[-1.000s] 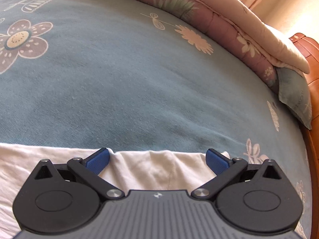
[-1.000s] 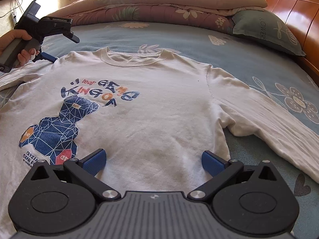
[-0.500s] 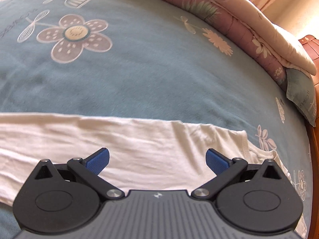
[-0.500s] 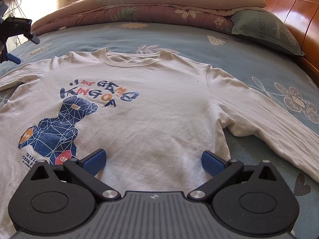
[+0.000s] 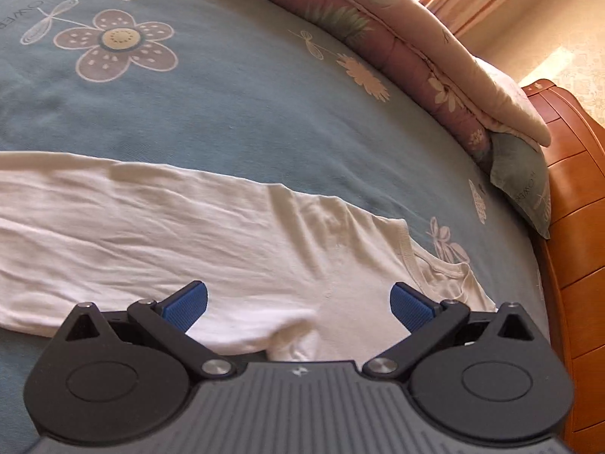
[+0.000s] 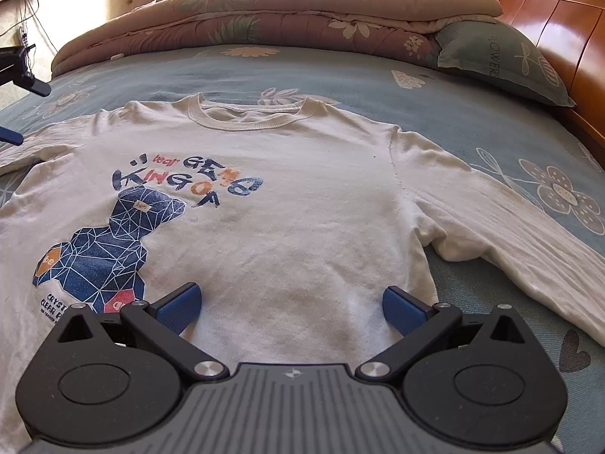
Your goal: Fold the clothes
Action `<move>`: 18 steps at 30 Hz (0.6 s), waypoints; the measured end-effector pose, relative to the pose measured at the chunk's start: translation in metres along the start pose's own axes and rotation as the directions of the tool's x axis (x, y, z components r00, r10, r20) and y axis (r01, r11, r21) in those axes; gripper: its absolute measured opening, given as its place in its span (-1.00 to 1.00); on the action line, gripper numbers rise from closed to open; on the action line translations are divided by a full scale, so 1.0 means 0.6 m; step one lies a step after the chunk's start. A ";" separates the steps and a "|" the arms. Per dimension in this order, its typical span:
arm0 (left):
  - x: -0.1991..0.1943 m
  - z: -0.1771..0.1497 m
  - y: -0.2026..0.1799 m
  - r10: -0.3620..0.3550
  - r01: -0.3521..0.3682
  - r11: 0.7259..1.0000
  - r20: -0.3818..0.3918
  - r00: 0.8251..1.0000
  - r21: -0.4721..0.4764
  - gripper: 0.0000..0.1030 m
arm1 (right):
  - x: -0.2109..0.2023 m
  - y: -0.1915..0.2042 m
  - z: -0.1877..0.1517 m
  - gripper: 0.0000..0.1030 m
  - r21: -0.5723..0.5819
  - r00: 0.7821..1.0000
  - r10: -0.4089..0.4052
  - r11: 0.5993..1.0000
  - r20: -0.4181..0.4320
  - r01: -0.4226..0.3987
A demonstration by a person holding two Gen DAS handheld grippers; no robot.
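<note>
A white long-sleeved shirt [image 6: 287, 196] with a blue geometric bear print lies flat, front up, on the blue flowered bed sheet [image 6: 340, 75]. My right gripper [image 6: 290, 308] hovers open over the shirt's lower hem, nothing between its blue pads. My left gripper [image 5: 298, 304] is open above the shirt's left sleeve [image 5: 151, 234] near the shoulder and armpit, holding nothing. The ribbed collar [image 5: 406, 249] shows at the right of the left wrist view. The left gripper's tips [image 6: 22, 83] peek in at the far left edge of the right wrist view.
A rolled floral quilt [image 6: 264, 11] lies across the head of the bed, with a blue-green pillow [image 6: 499, 60] beside it. A wooden headboard [image 6: 559, 22] runs along the right side. Bare sheet surrounds the shirt.
My left gripper has drawn back and swung left, from the shoulder edge to over the sleeve, bringing more sleeve and the collar into view. The right gripper has stayed in place.
</note>
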State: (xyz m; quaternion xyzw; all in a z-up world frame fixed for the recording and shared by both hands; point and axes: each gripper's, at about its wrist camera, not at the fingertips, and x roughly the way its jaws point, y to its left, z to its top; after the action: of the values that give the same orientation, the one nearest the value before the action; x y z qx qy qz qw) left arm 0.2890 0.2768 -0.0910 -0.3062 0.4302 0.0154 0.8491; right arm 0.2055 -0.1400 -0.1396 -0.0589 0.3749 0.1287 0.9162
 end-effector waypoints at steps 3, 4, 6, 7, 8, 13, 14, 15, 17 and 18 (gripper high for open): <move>0.025 -0.021 0.001 0.010 -0.011 1.000 -0.026 1.000 -0.012 0.99 | 0.000 0.000 0.001 1.00 0.000 1.000 0.000 1.000 -0.002 0.000; 0.030 -0.029 0.005 0.018 -0.018 1.000 -0.031 0.999 -0.009 0.98 | 0.001 0.001 0.002 1.00 -0.001 1.000 0.000 1.000 -0.003 0.000; 0.024 -0.037 0.003 0.033 -0.033 0.999 -0.032 0.999 -0.007 0.98 | 0.001 0.001 0.002 1.00 0.000 1.000 -0.001 1.000 -0.006 0.001; 0.017 -0.038 -0.001 0.040 -0.040 0.999 -0.029 0.999 -0.008 0.98 | 0.001 0.001 0.003 1.00 0.000 1.000 -0.002 1.000 -0.007 0.002; 0.010 -0.040 -0.007 0.042 -0.042 0.999 -0.027 0.999 -0.008 0.98 | 0.001 0.001 0.003 1.00 0.001 1.000 -0.003 1.000 -0.009 0.003; -0.002 -0.062 -0.060 -0.105 0.106 0.994 -0.029 0.994 0.003 0.99 | 0.001 0.001 0.004 1.00 0.002 1.000 -0.006 1.000 -0.011 0.006; 0.004 -0.071 -0.071 -0.128 0.129 0.992 -0.038 0.991 0.010 0.99 | 0.001 0.001 0.004 1.00 0.002 1.000 -0.006 1.000 -0.010 0.006; 0.014 -0.080 -0.077 -0.125 0.126 0.992 -0.047 0.991 0.018 0.99 | 0.001 0.001 0.003 1.00 0.002 1.000 -0.006 1.000 -0.010 0.006; 0.031 -0.096 -0.077 -0.081 0.082 0.996 -0.062 0.995 0.025 0.99 | 0.001 0.001 0.003 1.00 0.002 1.000 -0.005 1.000 -0.009 0.005; 0.039 -0.102 -0.073 -0.044 0.046 0.999 -0.068 0.997 0.025 0.98 | 0.001 0.001 0.003 1.00 0.002 1.000 -0.005 1.000 -0.009 0.005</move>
State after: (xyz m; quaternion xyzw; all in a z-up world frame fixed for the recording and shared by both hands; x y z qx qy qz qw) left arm 0.2721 0.2032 -0.1134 -0.3049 0.4516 -0.0198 0.8383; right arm 0.2068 -0.1391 -0.1386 -0.0593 0.3790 0.1258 0.9149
